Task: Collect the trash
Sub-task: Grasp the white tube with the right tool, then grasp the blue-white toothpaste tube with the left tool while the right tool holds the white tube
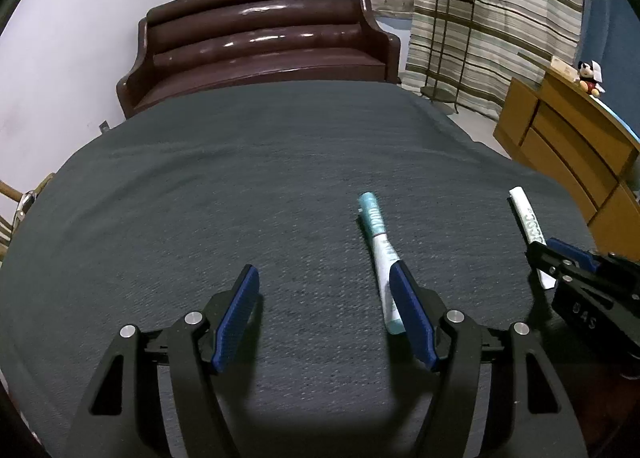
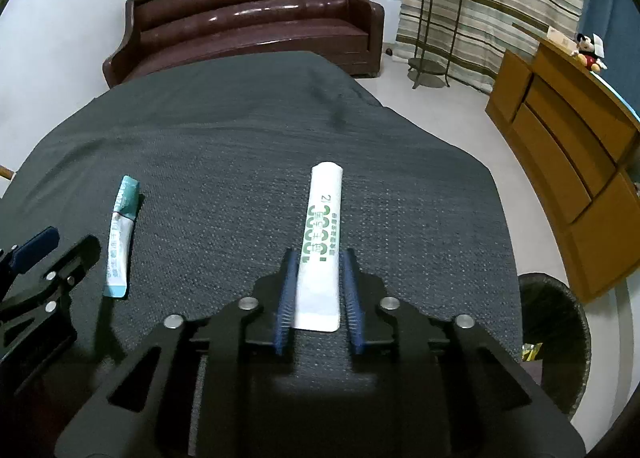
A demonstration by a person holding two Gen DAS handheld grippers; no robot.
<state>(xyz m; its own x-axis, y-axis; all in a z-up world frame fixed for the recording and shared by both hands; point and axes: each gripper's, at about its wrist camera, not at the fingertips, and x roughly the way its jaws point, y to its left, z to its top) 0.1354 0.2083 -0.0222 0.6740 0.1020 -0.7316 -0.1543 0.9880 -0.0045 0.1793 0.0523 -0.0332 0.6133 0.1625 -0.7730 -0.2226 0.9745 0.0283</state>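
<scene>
Right tongs (image 2: 318,290) straddle the white sachet (image 2: 322,234), not yet clenched; left tongs (image 1: 324,318) gape released. Sachet looks light, limp: pinch mid-length.

1. A flat surface is covered by a dark grey cloth (image 1: 240,186), wrinkled slightly toward its far end.
2. A teal-and-white sachet (image 1: 380,262) is laid lengthwise on the cloth.
3. A white sachet with green print (image 2: 322,246) is laid on it, well apart from the first.
</scene>
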